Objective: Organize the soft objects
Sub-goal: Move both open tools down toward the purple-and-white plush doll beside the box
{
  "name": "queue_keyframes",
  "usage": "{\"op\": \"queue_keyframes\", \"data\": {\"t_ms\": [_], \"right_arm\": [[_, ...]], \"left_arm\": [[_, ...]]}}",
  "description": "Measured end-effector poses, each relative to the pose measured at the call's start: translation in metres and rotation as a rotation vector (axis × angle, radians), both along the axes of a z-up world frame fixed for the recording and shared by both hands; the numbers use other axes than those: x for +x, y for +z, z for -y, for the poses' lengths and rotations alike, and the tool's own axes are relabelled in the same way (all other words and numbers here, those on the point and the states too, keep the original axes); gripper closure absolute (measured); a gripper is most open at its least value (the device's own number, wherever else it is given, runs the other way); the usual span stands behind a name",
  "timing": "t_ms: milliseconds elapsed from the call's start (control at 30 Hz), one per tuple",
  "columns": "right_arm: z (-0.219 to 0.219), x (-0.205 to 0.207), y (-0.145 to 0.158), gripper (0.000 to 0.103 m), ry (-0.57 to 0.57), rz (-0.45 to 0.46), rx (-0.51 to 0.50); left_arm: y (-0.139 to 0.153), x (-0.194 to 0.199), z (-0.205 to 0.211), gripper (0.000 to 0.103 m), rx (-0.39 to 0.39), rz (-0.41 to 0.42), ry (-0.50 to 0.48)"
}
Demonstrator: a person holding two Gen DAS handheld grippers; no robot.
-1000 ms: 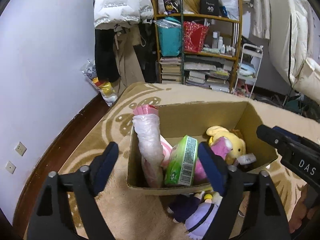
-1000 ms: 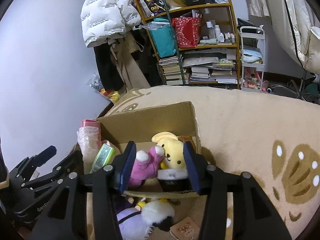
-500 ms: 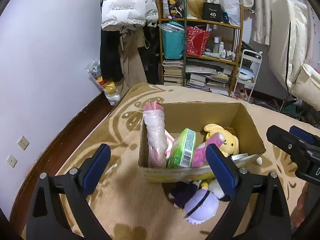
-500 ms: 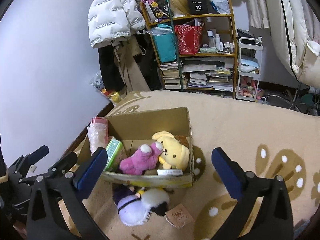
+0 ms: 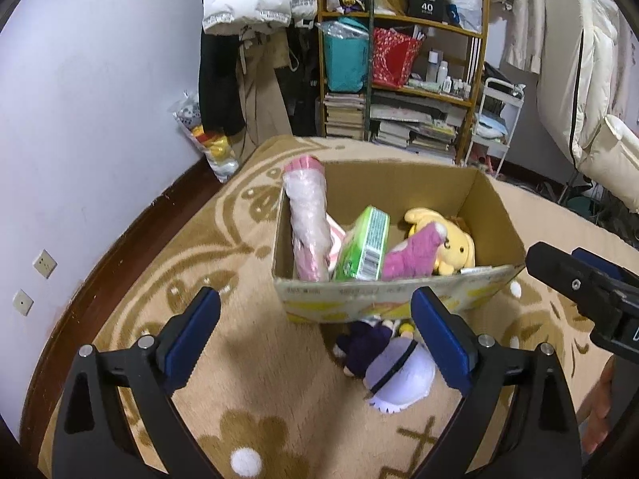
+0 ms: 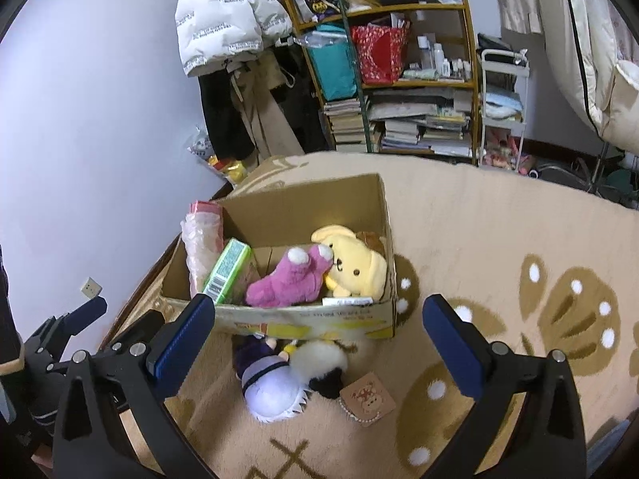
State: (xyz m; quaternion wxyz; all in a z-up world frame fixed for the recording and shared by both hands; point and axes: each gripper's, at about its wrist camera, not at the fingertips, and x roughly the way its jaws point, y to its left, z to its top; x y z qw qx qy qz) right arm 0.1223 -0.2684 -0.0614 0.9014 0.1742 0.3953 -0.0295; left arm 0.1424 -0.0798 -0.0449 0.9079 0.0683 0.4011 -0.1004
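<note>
We hold both tools above the rug [image 6: 499,247], holding nothing: left gripper [image 5: 315,333] spread wide, right gripper [image 6: 319,335] spread wide too. Cardboard box [image 6: 339,325] sits on the rug with a pink plush [image 6: 285,281], yellow plush [image 6: 355,265], green pack [image 6: 225,271] and wrapped pink roll [image 5: 307,221] inside. Purple-haired doll [image 6: 269,383] lies on the rug, touching the box's near wall, beside a black-and-white plush [image 6: 323,367].
</note>
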Motion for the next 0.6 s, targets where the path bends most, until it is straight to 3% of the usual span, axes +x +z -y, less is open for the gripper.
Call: {"op": "queue_keyframes", "data": {"t_ms": [167,600], "right_arm": [[0.001,0.004,-0.017,0.0,-0.002,-0.064,0.058],[-0.001,0.012,-0.05,0.0,-0.001,-0.147,0.091]], "left_arm": [[-0.013,0.002,0.002,0.008,0.01,-0.027,0.009],[-0.043,0.009,0.005,0.008,0.034,-0.096,0.016]]}}
